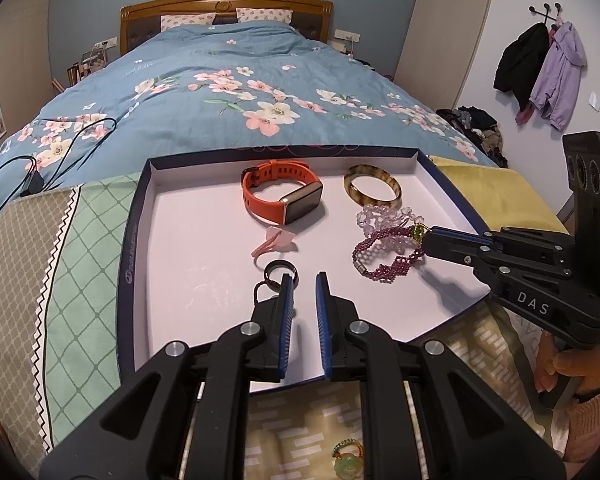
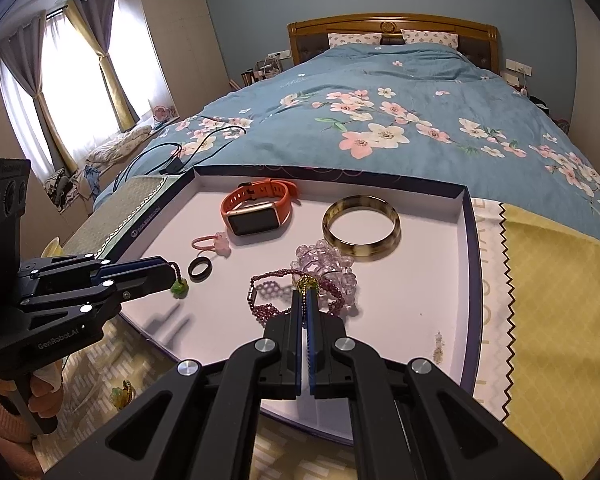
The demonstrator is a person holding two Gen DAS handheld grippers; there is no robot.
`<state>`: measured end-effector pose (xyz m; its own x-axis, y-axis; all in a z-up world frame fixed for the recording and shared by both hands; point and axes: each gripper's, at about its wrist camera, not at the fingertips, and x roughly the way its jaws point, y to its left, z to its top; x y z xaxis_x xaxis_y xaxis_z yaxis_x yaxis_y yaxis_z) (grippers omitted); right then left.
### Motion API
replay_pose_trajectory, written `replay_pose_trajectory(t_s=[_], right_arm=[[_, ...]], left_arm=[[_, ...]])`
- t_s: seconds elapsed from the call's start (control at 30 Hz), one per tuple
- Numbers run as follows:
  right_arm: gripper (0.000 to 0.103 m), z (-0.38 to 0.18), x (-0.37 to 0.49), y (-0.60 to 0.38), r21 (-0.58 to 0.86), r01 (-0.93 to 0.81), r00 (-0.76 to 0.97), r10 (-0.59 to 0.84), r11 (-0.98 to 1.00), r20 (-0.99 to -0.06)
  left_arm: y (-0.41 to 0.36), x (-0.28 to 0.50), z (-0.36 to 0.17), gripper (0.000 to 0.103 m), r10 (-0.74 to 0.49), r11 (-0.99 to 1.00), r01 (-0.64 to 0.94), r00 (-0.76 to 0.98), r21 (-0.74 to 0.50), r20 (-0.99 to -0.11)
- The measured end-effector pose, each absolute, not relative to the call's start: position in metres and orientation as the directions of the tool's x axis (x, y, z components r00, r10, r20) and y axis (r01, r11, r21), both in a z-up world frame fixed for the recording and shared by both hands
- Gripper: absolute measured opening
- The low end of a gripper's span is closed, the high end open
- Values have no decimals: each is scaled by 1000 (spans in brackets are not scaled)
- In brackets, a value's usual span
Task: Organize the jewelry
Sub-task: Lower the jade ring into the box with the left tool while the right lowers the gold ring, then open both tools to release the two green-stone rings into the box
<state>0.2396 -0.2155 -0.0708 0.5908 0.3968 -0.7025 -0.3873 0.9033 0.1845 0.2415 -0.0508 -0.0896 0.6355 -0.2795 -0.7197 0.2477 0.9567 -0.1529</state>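
Note:
A shallow white box lid (image 1: 172, 248) (image 2: 428, 320) lies on the bed end. In it are an orange smartwatch (image 1: 284, 194) (image 2: 256, 210), an amber bangle (image 1: 373, 190) (image 2: 361, 226), a clear bead bracelet (image 1: 384, 216) (image 2: 328, 260), a pink charm (image 1: 274, 242) (image 2: 216, 243), a black ring (image 1: 281, 274) (image 2: 200, 269) and a purple bead bracelet (image 1: 384, 254) (image 2: 272, 296). My right gripper (image 2: 305, 294) (image 1: 426, 240) is shut on the purple bracelet's gold-green clasp. My left gripper (image 1: 303, 280) (image 2: 172, 276) stands slightly apart; a dark cord with a green charm (image 2: 179, 288) hangs at its tip.
A green charm (image 1: 348, 464) (image 2: 121, 396) lies on the patterned cloth in front of the lid. A yellow cloth (image 2: 560, 320) lies to the right. The blue floral duvet (image 1: 240, 92) stretches behind, with black cables (image 1: 60, 148) at left.

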Motion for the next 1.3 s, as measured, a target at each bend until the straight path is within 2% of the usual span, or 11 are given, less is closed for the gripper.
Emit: replay_pose_trajectory(t_s=[0.23,0.43,0.57,0.63,0.67,0.77,0.93,1.03,1.1,1.23,1.3], right_arm=[[4,-75,243,-215,180,-377,586,384,909,-714],[6,-75,242,-217,178,-368,591,377,913,-713],[18,-75,241,-218,173,-361,596,369,916,-713],[21,-75,240,-218,167,-358,603,364,919,-710],[23,-75,239,-218,168,-358,603,365,919,-710],[37,-73,237,-219,163,-354,611,360,921,-706],[40,-71,232,-220,163,-355,616,362,920,-700],[47,-70,229,-220,163,-357,619,363,920,-696],[61,-69,226,-220,165,-356,624,365,920,-691],[70,-64,217,-222,166,-351,642,366,922,-674],[81,-61,210,-223,163,-348,653,363,923,-665]], left_arm=[[-52,247,-95,12,-256,964,227,636,-140,-728],[-52,249,-99,23,-238,968,216,634,-128,-736],[-53,249,-99,40,-218,973,201,647,-112,-731],[-52,248,-98,42,-216,974,201,652,-108,-727],[-52,247,-98,48,-215,974,202,652,-107,-727],[-53,244,-97,54,-205,975,200,662,-94,-721],[-51,236,-90,65,-196,977,195,686,-83,-700],[-48,231,-86,74,-194,979,187,701,-85,-687],[-46,226,-82,81,-190,980,181,709,-86,-679],[-41,213,-73,92,-178,983,164,740,-82,-648],[-39,205,-67,97,-162,986,154,762,-67,-627]])
